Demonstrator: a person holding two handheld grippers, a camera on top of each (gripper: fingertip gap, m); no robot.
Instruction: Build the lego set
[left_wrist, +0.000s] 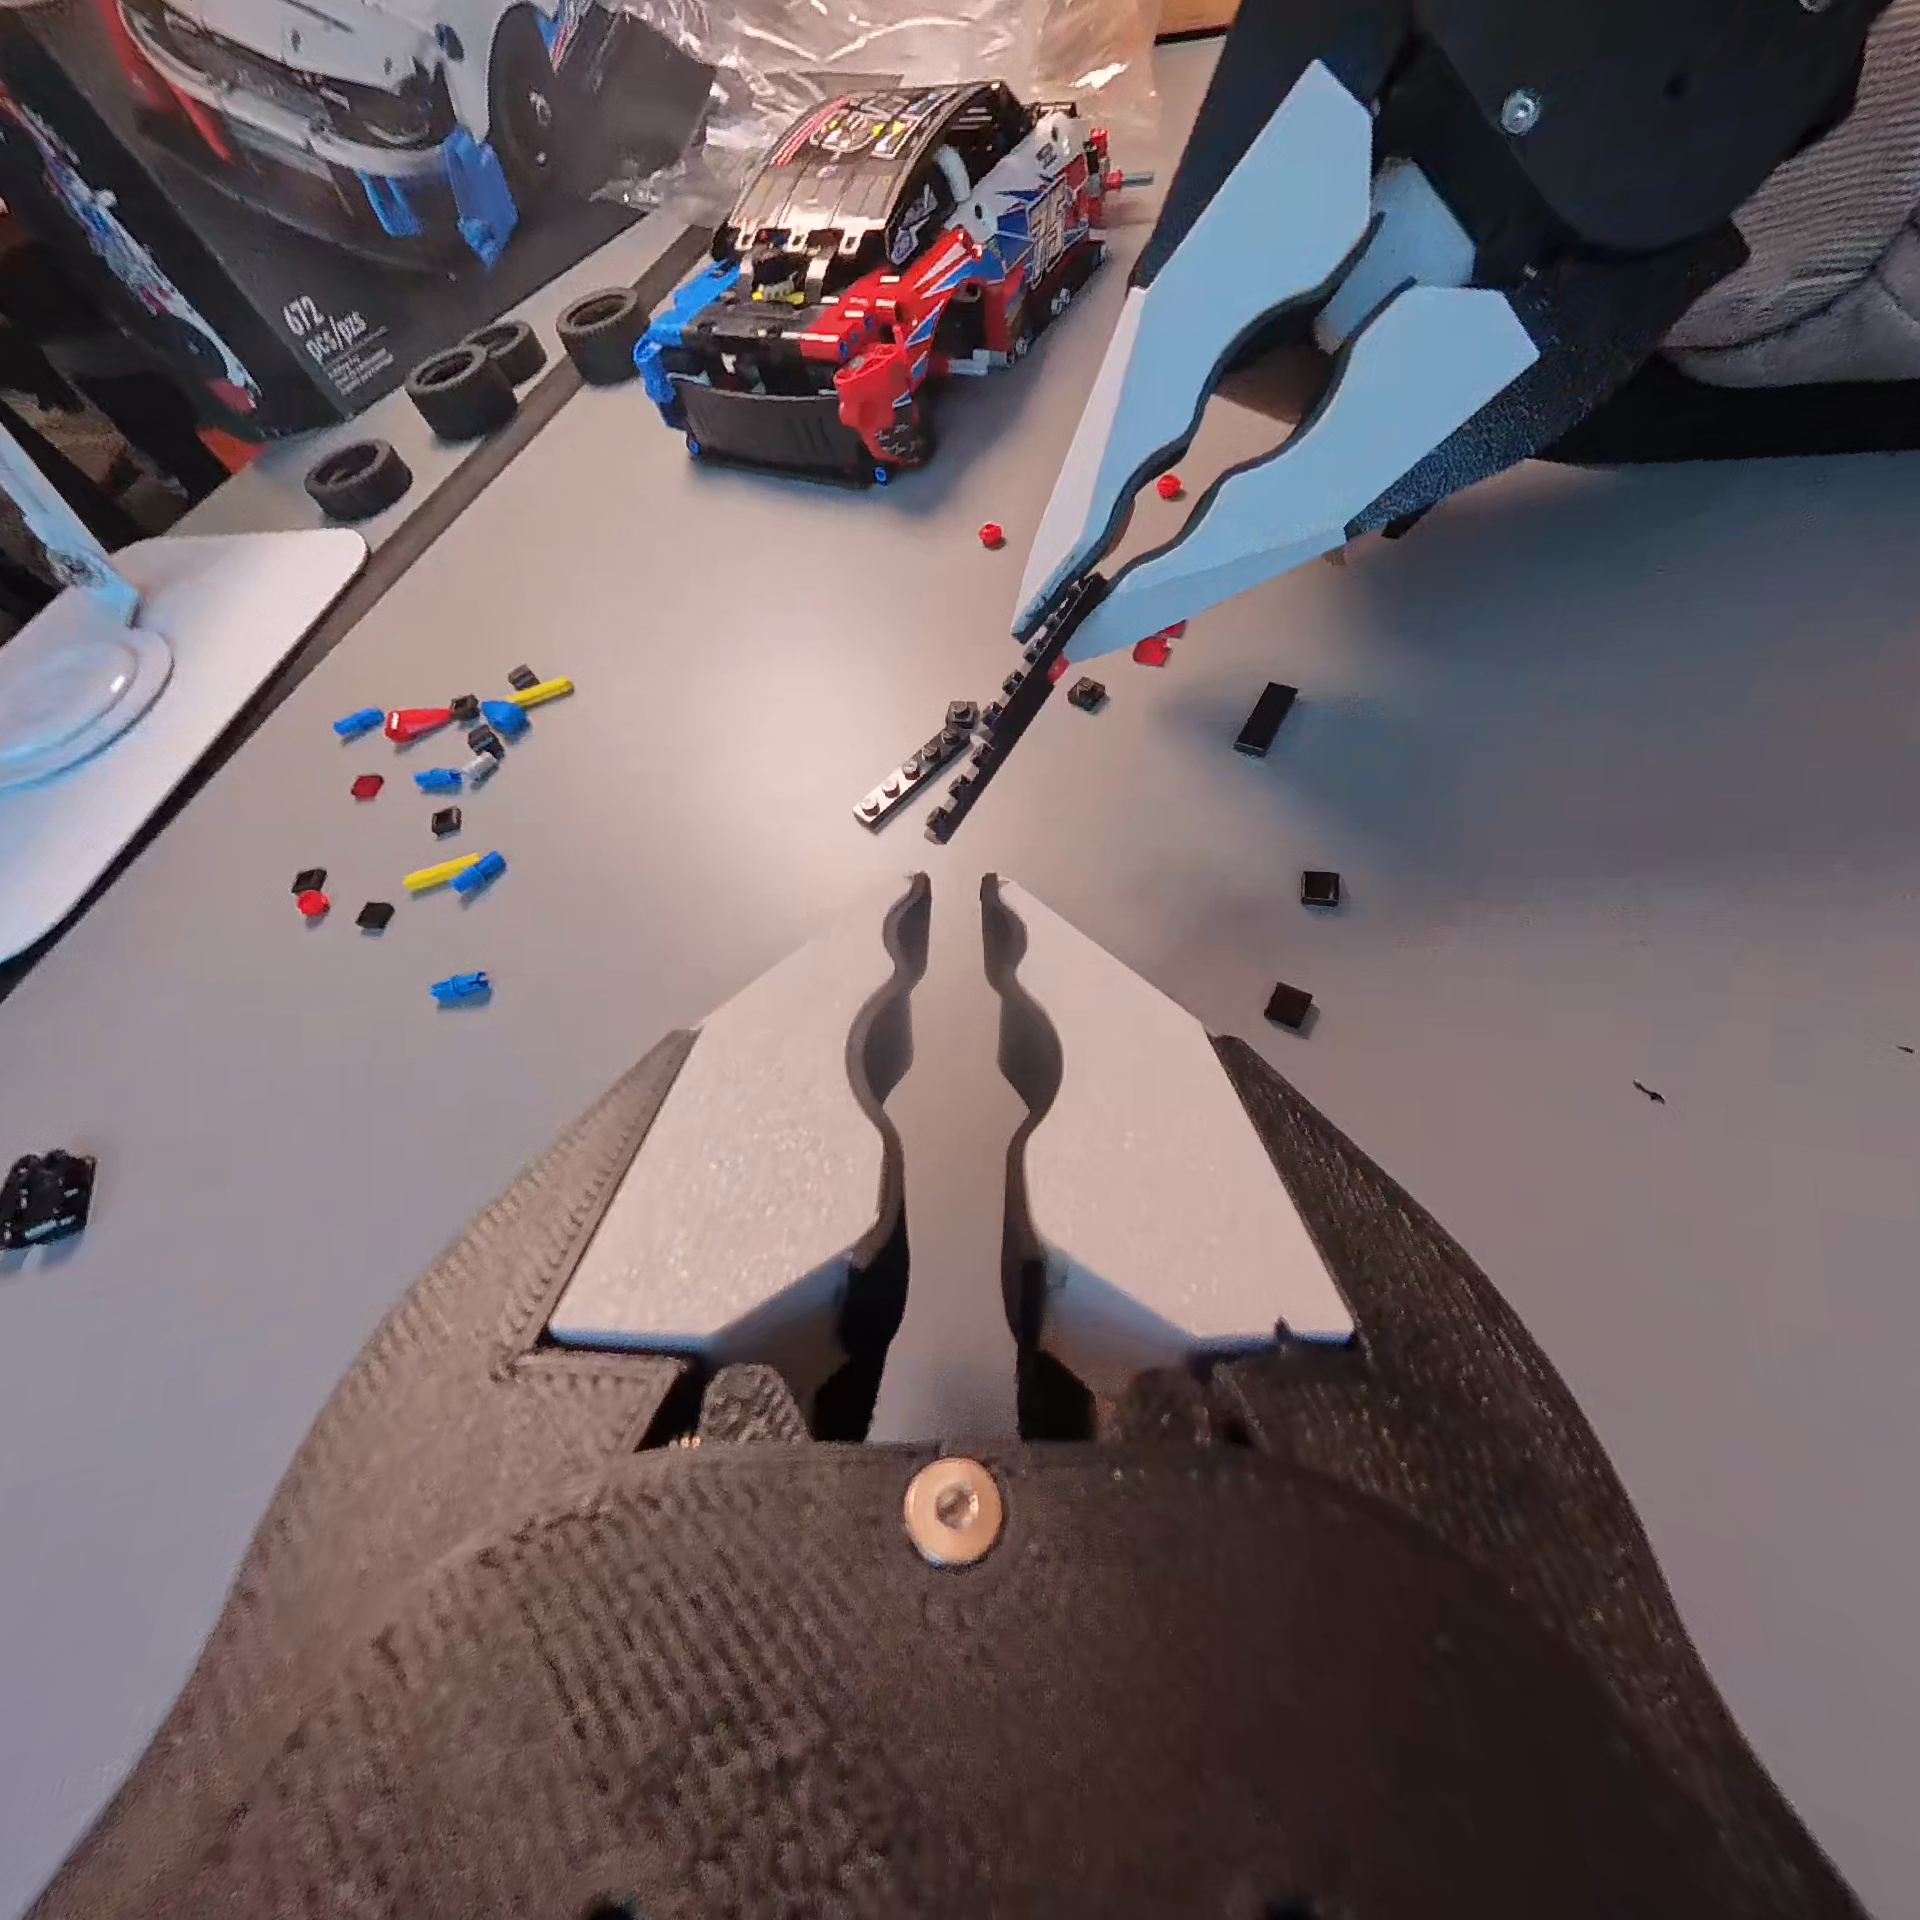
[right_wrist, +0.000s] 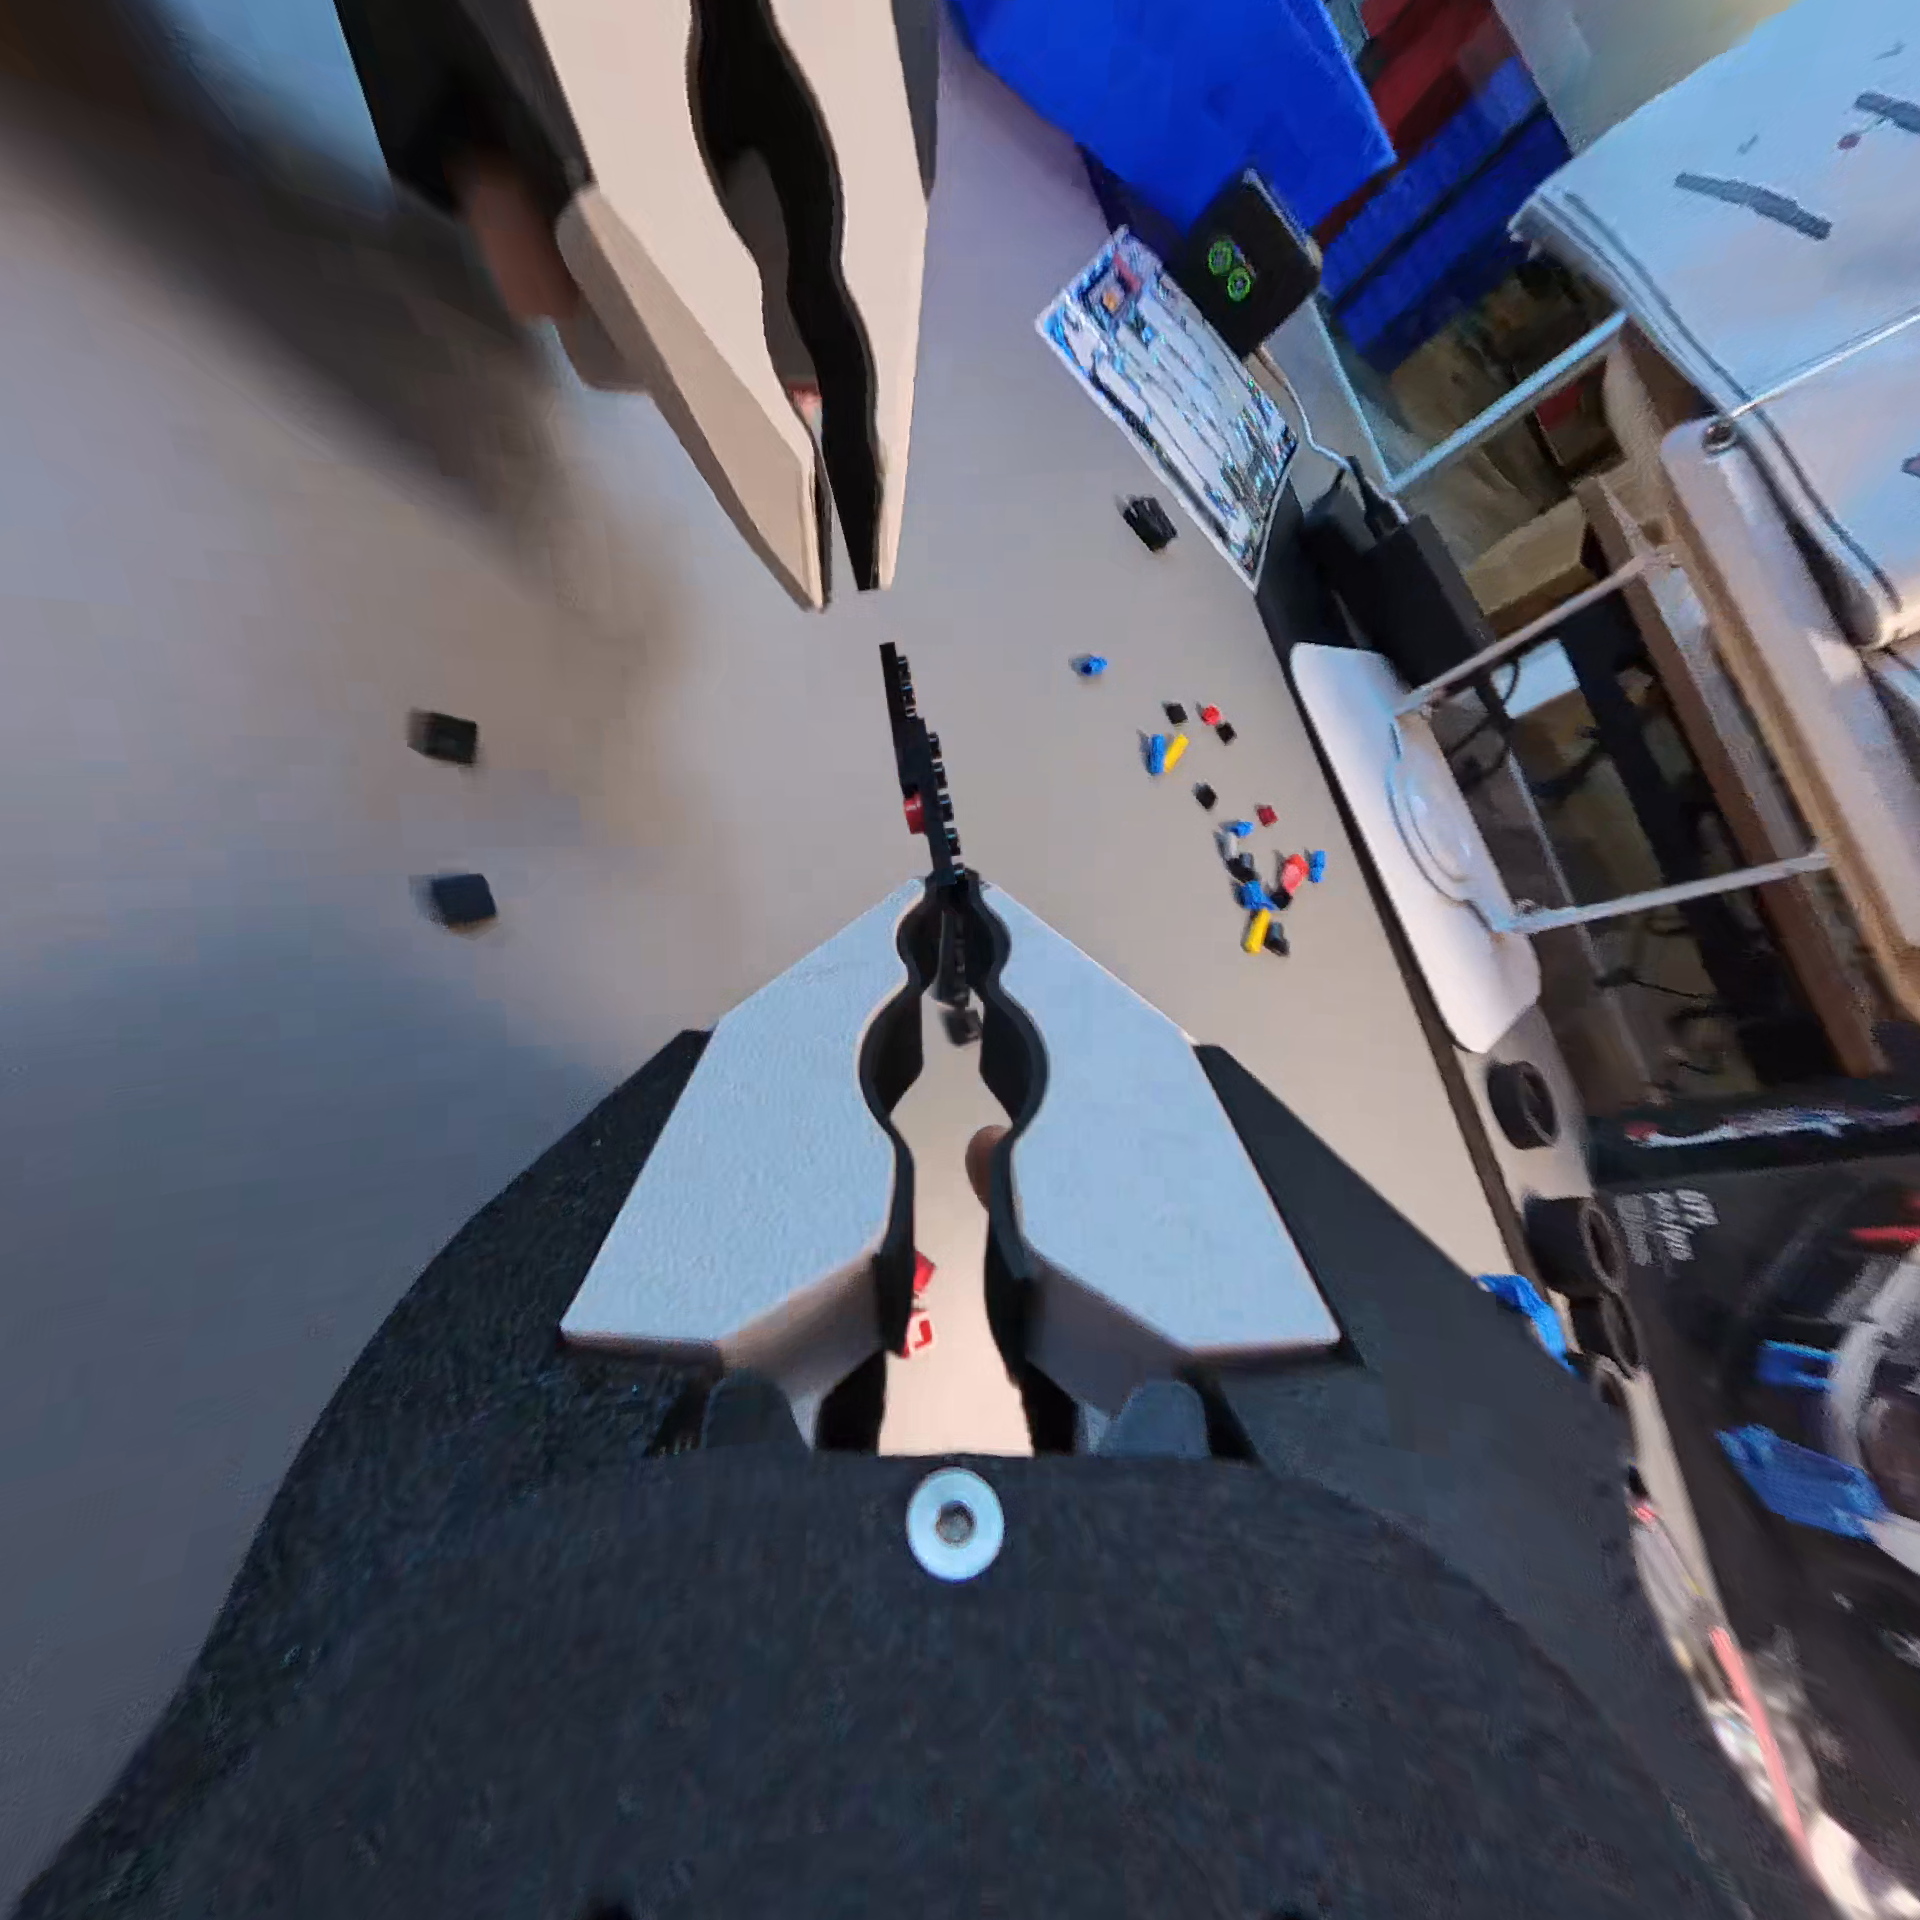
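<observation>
Gripping one black strip (left_wrist: 1013, 727) — four tyres (left_wrist: 462, 390).

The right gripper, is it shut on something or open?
Shut: the right gripper pinches one end of a long black studded plate between its fingertips, and the plate sticks out past them.

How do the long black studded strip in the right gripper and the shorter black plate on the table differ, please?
The long black strip is pinched at one end by the right gripper and slants down to the table; the shorter black plate lies flat, ungripped. The strip is clearly longer and shows its thin edge, while the plate shows its studded top. Both are black, studded pieces.
</observation>
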